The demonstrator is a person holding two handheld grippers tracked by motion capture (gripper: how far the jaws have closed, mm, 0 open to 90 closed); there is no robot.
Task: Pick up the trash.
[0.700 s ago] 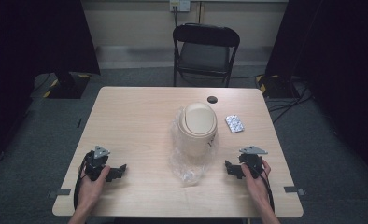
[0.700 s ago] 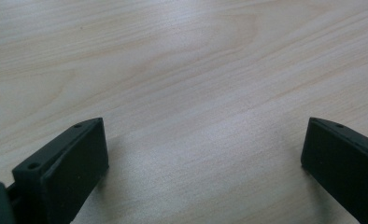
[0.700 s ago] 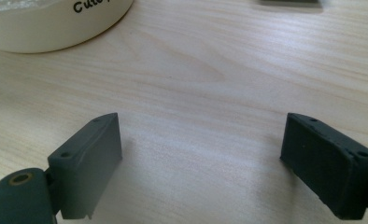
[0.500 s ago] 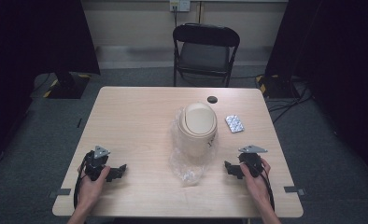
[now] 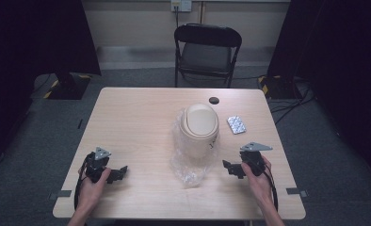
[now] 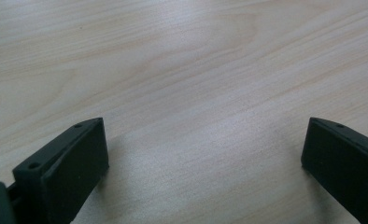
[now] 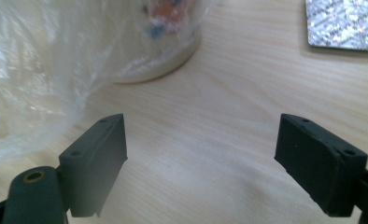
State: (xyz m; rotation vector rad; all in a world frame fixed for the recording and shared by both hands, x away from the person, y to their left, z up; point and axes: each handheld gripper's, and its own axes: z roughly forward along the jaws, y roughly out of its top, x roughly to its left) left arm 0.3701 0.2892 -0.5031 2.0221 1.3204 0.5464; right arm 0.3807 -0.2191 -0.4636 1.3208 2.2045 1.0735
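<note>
Worktop (image 5: 136, 117): light wood, rectangular. Large bare area on its left half, from the far edge down to the left tongs. Bare strip also along the near edge between the two hands. Folding chair (image 5: 207, 49) stands beyond the far edge, apart from the worktop.

Left tongs (image 5: 120, 173): held low near the front-left corner, tips pointing toward the worktop's middle. In the left gripper view the jaws stand wide apart, nothing but bare wood between them; they hold nothing.

Right tongs (image 5: 229, 168): near the front-right, tips pointing toward the middle. In the right gripper view the jaws are wide apart, bare wood between them, nothing gripped. Plastic bag (image 7: 37, 70) lies just ahead of the left-hand jaw in that view; contact cannot be told.

Small bin (image 5: 200, 129): cream, with a swing lid, stands upright at the centre of the worktop, slightly right of the midline, long axis vertical, lid facing up. Clear plastic bag (image 5: 188, 167) wraps its base and spills toward the near edge, between the two tongs, nearer the right.

Blister pack (image 5: 236, 125): flat, just right of the bin, not touching it. Small black disc (image 5: 214, 100) near the far edge, behind the bin.
</note>
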